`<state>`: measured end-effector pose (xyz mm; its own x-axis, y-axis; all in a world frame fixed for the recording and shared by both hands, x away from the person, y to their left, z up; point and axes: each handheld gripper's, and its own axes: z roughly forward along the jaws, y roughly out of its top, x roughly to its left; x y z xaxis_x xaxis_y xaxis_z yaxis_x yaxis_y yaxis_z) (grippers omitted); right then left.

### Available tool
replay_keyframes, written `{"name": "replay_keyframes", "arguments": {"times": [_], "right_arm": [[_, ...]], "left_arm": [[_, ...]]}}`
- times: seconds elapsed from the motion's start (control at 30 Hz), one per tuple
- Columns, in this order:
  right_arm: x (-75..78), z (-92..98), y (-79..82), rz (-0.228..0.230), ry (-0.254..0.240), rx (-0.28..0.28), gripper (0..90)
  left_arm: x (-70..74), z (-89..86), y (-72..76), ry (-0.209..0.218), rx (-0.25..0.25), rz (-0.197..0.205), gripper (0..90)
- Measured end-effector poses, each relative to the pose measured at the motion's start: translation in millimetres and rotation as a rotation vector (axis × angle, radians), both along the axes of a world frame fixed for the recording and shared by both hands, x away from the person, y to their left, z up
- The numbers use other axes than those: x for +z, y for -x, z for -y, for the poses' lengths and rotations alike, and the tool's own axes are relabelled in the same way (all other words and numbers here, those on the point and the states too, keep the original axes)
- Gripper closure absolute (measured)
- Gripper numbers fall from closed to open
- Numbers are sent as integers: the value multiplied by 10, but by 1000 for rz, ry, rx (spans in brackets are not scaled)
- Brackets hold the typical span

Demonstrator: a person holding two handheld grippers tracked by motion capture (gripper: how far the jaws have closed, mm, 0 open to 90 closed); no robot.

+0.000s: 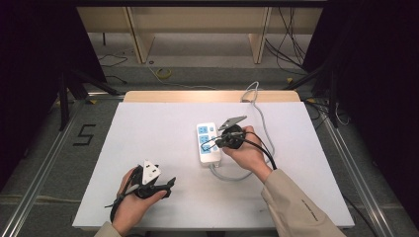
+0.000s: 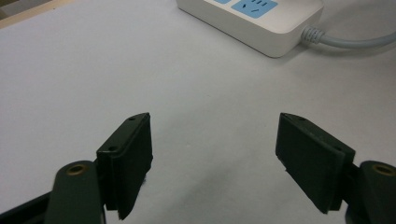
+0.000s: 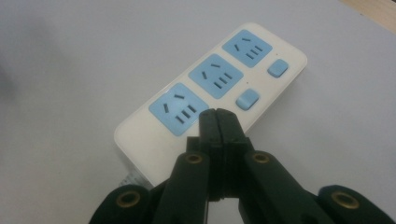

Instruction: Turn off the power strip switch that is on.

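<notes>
A white power strip [image 1: 208, 143] lies flat on the white table [image 1: 148, 148], a little toward 3 o'clock of the table's middle in the high view. Its long axis runs from 12 to 6 o'clock there, nearly square to the table's near edge. The end with the grey cord [image 1: 259, 116] points to 6 o'clock, toward the person; the cord leaves that end, loops round toward 3 o'clock and climbs to 12 o'clock, off the far edge of the table. The top face carries three blue sockets [image 3: 215, 75] in a row along the long axis, with two blue switches [image 3: 247, 99] beside them.

The right gripper [image 1: 217, 141] comes in from 3 o'clock, held in the person's right hand [image 1: 247, 153], its tips over the strip. In the right gripper view its jaws are pressed together with nothing between them, their tips just over the edge of the nearest socket; whether they touch the strip I cannot tell.

The left gripper [image 1: 170, 185] sits at about 7 o'clock of the strip, well apart from it, low over bare table. In the left gripper view its jaws stand wide and empty, with the strip's cord end at 1 o'clock beyond them.
</notes>
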<state>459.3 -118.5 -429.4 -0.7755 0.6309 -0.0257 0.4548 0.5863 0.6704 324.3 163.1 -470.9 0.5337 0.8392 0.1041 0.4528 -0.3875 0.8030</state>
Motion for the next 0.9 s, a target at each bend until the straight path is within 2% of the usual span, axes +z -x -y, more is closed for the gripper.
{"name": "replay_keyframes", "arguments": {"times": [0.9], "right_arm": [[-67, -105, -131, -33, 44, 4, 900]], "left_arm": [[0, 0, -4, -1, -4, -2, 270]]}}
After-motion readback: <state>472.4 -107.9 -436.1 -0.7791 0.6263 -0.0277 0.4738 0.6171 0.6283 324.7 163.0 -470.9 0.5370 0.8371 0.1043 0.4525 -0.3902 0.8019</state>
